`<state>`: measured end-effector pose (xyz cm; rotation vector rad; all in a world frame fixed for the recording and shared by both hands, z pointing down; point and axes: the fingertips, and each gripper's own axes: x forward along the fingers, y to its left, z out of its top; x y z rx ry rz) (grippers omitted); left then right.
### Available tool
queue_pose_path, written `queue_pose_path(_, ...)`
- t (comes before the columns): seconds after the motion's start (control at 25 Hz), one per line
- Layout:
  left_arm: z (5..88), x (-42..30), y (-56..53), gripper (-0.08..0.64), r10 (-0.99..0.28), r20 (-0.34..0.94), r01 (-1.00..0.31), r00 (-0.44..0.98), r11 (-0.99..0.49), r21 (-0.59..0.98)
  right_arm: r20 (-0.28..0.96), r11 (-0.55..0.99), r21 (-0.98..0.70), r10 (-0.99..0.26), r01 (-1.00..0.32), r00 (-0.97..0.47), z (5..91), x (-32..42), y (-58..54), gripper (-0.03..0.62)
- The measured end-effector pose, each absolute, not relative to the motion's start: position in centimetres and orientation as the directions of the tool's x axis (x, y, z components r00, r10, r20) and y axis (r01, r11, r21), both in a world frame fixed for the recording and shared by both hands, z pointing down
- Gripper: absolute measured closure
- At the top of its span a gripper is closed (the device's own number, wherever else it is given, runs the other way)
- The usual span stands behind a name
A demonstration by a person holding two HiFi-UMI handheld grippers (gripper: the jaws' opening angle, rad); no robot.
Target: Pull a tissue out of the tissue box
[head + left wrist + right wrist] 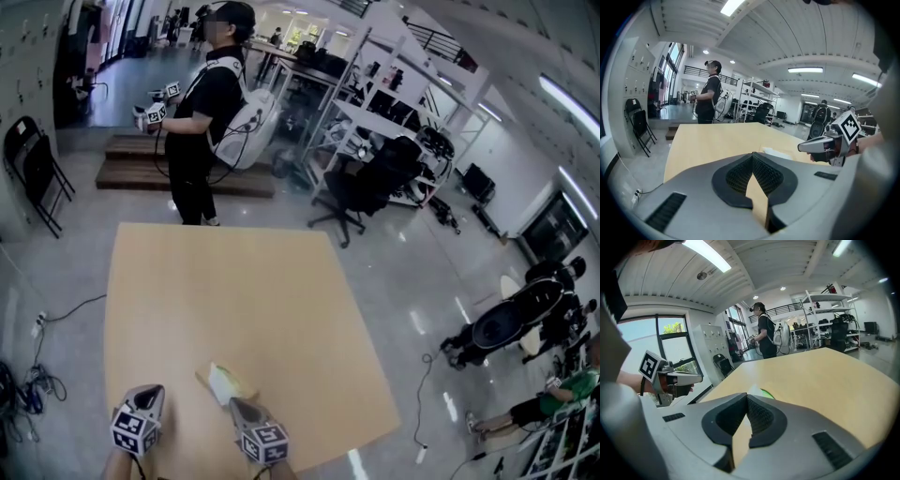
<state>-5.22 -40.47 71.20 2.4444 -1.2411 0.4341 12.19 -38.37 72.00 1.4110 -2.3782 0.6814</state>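
A small tissue box (225, 382) with white tissue showing on top lies near the front edge of the wooden table (244, 291). My left gripper (150, 392) hovers to its left, my right gripper (242, 405) just behind its near right end; both are shut with nothing between the pads. In the left gripper view the shut jaw tips (753, 155) point across the table, the box's white top (776, 152) peeks over them, and the right gripper (806, 147) shows at the right. In the right gripper view the box (761, 392) sits just past the shut tips (746, 395); the left gripper (693, 378) is at left.
A person (211, 112) holding grippers stands beyond the table's far edge. A black office chair (370, 183) and shelving stand at the back right, a folding chair (37, 169) at the left wall. Cables (37, 380) lie on the floor left of the table.
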Motion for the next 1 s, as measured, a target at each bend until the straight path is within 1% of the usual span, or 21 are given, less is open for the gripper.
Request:
queue_pose_path(0.4,72.9,-5.0,-40.0,0.552,-0.686,0.46,-0.819,0.564,-0.537,0.204,0.514,0.404,-0.254,-0.713,-0.879,-0.477,74.0,11.3,-37.9,0.581)
queue_pose_path(0.76,72.9,-4.6,-39.9,0.552,-0.675,0.46,-0.809,0.577,-0.55,0.208,0.516,0.392,-0.23,-0.727,-0.891,-0.453,74.0,11.2,-38.2,0.581)
queue_pose_path(0.88,73.0,-4.5,-39.9,0.552,-0.675,0.458,-0.808,0.578,-0.55,0.211,0.507,0.393,-0.248,-0.726,-0.885,-0.465,74.0,11.1,-38.1,0.564)
queue_pose_path(0.92,73.1,-4.4,-39.8,0.552,-0.674,0.459,-0.808,0.578,-0.55,0.211,0.505,0.394,-0.255,-0.724,-0.883,-0.469,74.0,11.1,-38.1,0.53)
queue_pose_path(1.0,73.1,-4.5,-39.8,0.552,-0.673,0.461,-0.808,0.578,-0.549,0.212,0.509,0.393,-0.261,-0.72,-0.882,-0.472,74.2,11.1,-38.1,0.482)
